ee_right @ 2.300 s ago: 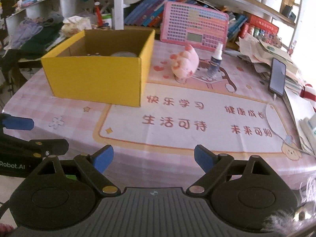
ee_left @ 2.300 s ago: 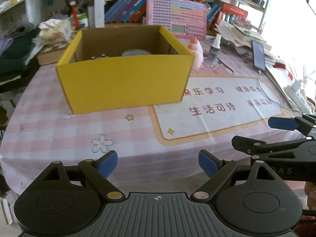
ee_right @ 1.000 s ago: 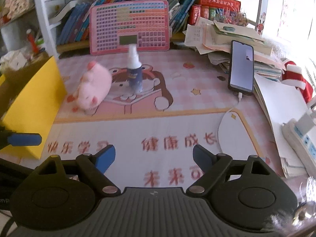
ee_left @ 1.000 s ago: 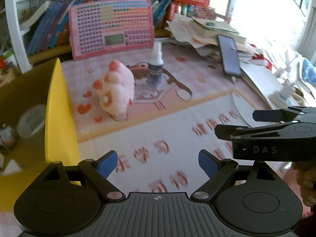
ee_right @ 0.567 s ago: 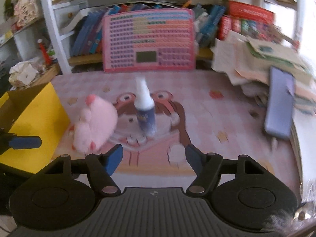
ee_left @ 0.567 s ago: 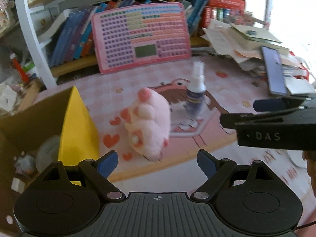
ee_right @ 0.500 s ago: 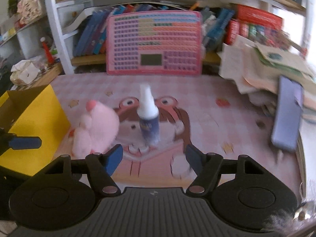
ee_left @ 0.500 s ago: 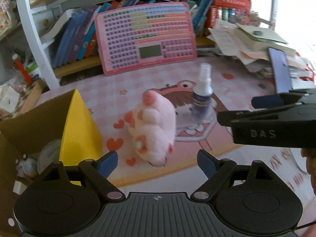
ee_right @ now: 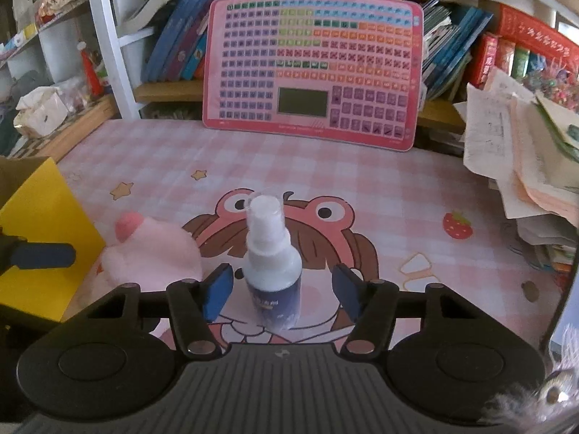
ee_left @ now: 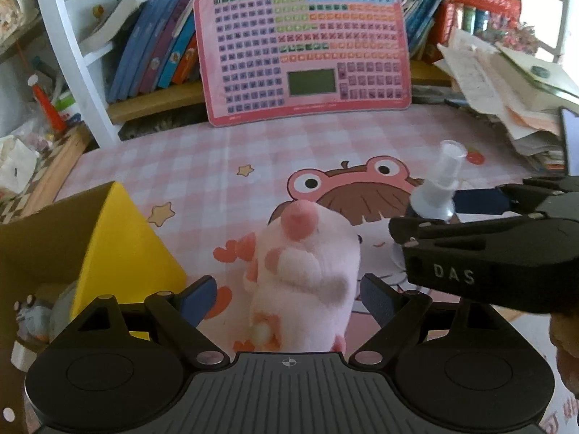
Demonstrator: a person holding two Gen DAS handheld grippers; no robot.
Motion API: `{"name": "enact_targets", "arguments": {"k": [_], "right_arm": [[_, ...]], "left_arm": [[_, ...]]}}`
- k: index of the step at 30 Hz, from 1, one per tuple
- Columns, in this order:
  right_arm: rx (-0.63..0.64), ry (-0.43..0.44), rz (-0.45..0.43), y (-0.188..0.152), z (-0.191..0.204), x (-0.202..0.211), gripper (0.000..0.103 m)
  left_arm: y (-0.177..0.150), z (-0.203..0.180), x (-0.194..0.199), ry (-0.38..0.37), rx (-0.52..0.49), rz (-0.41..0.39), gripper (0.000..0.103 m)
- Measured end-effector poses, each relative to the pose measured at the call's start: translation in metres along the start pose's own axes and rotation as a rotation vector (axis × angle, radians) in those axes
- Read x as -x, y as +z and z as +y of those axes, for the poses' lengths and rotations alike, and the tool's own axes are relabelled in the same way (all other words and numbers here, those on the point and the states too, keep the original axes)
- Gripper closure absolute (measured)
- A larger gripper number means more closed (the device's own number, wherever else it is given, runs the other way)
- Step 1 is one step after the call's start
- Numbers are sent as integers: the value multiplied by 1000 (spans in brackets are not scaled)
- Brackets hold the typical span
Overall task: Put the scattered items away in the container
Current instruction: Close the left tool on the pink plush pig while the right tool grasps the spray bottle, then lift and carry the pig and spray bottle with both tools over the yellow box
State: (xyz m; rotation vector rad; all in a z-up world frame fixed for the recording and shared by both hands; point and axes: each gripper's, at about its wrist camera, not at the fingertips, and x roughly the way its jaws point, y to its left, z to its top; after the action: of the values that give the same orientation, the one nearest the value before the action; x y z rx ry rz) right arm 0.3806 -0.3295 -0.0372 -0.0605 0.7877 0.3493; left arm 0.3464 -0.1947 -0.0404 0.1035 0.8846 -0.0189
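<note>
You have brought both grippers in from the desk's near edge: your left gripper (ee_left: 287, 296) now brackets the pink plush toy (ee_left: 304, 275), your right gripper (ee_right: 282, 291) brackets the spray bottle (ee_right: 271, 264), and the yellow box (ee_left: 119, 238) has slid off left.

Pink plush (ee_left: 307, 275) beside yellow box (ee_left: 123, 238) — spray bottle (ee_right: 271, 264) upright

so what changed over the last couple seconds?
Both grippers moved forward, from the table's near edge to the far side. The left gripper now straddles the pink plush toy; the right gripper straddles the spray bottle. Both are open, nothing gripped yet. Toy, bottle and yellow box stayed put.
</note>
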Motion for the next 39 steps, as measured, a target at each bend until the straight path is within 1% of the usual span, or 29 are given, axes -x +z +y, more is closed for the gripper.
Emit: {"name": "enact_targets", "arguments": {"k": [4, 6, 8, 9, 13, 18, 22, 29, 34, 39], "right_arm": [[-18, 17, 12, 0, -7, -9, 53], [-28, 28, 14, -1, -10, -12, 56], [-31, 45, 13, -1, -11, -14, 65], [-30, 55, 13, -1, -11, -14, 72], [-29, 58, 12, -1, -10, -12, 72], [-61, 55, -8, -4, -14, 0, 72], [-82, 53, -17, -9, -16, 12, 72], [-121, 49, -24, -26, -10, 43, 72], [-112, 21, -30, -41, 3, 70, 72], [-118, -7, -36, -54, 16, 98, 72]], "left_arm": [[7, -3, -15, 5, 4, 24, 16], [9, -4, -22, -1, 4, 38, 19], [11, -4, -27, -14, 7, 50, 24], [10, -4, -28, -22, 6, 54, 27], [9, -4, -26, -33, -4, 39, 38], [6, 1, -13, -79, 26, 27, 44], [-1, 1, 4, -127, 33, 16, 44], [-15, 3, 40, -182, 46, -18, 44], [-25, 6, 70, -225, 40, -50, 44], [-39, 13, 102, -288, 31, -84, 44]]}}
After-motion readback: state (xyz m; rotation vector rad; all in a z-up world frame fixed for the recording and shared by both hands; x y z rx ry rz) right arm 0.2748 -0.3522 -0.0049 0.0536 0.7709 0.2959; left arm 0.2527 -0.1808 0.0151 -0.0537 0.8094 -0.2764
